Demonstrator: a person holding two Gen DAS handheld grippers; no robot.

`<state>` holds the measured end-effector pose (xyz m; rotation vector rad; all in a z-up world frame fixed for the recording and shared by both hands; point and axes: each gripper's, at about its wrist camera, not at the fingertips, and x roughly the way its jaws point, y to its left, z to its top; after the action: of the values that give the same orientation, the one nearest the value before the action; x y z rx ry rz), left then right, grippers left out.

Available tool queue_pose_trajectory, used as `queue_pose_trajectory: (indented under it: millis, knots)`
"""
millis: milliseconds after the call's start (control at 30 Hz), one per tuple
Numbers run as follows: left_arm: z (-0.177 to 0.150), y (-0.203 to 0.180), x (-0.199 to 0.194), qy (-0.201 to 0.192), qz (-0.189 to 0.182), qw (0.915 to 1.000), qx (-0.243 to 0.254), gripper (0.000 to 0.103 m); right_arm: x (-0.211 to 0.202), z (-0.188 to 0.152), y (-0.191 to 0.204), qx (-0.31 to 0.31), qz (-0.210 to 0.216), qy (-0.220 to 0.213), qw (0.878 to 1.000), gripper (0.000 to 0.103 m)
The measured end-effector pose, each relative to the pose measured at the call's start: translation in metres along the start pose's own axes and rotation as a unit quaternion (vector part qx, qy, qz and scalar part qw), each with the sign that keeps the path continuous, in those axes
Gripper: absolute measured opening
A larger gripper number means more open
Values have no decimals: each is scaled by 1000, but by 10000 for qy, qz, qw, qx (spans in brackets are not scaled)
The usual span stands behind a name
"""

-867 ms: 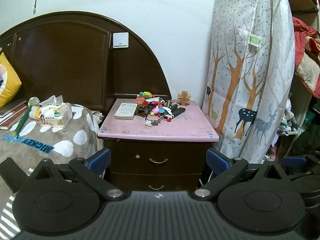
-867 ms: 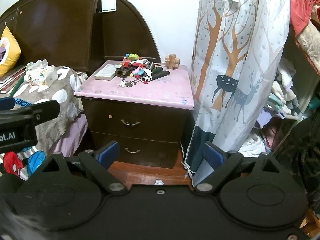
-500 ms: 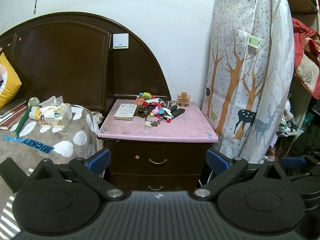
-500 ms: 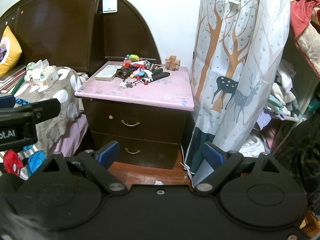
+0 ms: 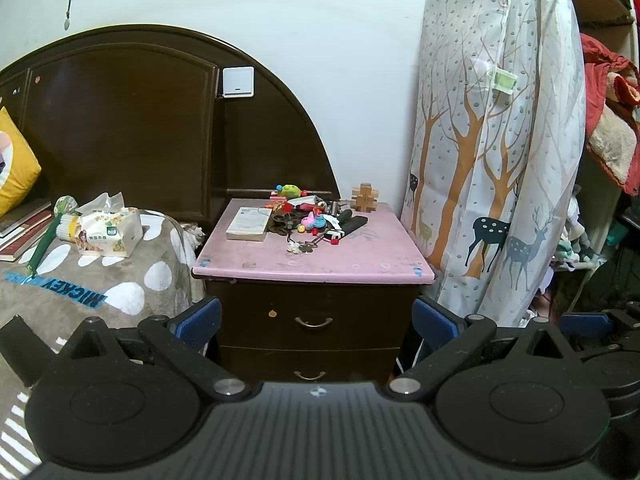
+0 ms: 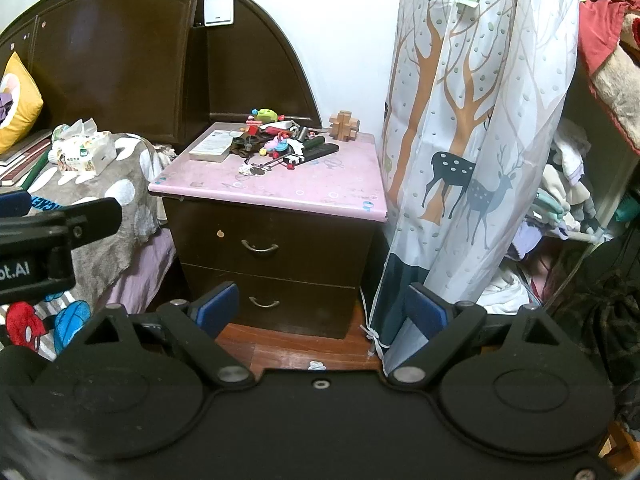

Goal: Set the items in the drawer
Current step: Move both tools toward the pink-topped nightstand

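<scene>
My left gripper and right gripper both gape wide, empty, well short of the nightstand. Both its drawers are closed; the small items lie heaped on its pink top, toward the back.

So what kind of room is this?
Most likely a bedroom. There is a bed with a spotty blanket and a dark wooden headboard, a nightstand with two closed drawers beside it, and a fabric wardrobe printed with trees and deer.
</scene>
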<state>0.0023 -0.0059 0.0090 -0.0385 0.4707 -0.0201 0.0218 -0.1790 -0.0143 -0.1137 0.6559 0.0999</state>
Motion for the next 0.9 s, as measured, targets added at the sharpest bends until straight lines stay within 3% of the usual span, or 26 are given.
queue_pose_trajectory:
  millis: [300,400,633,900]
  knots:
    - [9,-3,11,31,-16,10000,6,102,1,0,1,-4,-10,-11,10000,92]
    - [-8,2,3,-22,-23,10000,-49,102,2,0,1,-9,21,4,10000,92]
    - [-5,5,10,21,-46,10000,-75,102,14,0,4,-209,148,101,9996,92]
    - [0,15,35,76,-16,9999,-137,102,33,5,9,-389,151,-45,9991,92]
